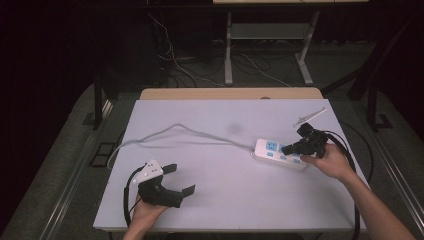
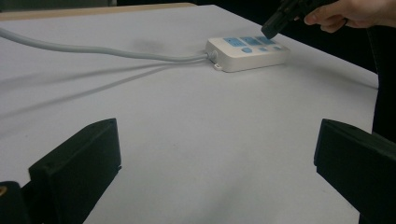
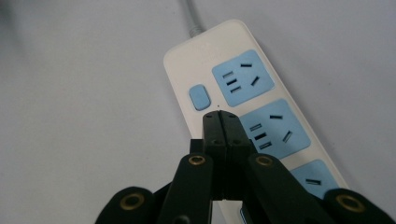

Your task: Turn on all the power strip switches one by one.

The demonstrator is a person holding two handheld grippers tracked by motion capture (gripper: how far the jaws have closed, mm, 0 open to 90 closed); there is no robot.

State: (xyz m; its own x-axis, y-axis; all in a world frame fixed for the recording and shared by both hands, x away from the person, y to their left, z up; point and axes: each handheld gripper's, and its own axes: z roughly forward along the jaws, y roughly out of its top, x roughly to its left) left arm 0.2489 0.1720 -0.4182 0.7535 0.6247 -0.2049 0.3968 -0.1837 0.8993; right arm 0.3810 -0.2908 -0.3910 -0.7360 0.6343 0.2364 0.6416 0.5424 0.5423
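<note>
Right gripper (image 3: 220, 117): jaws pressed together, empty, tips over the power strip (image 3: 243, 93) beside its second blue switch.
Left gripper (image 1: 179, 179): jaws wide apart, empty, low over the near-left table (image 1: 220, 190).
Power strip: flat at table's right, grey cord (image 1: 165, 132) trailing left.

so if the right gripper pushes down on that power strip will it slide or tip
Tipping looks unlikely: the power strip is low and lies flat on the white table. It may skid on the smooth top, since the right gripper, jaws shut, bears on it from above. Its grey cable looks bendy and might drag a little.
</note>
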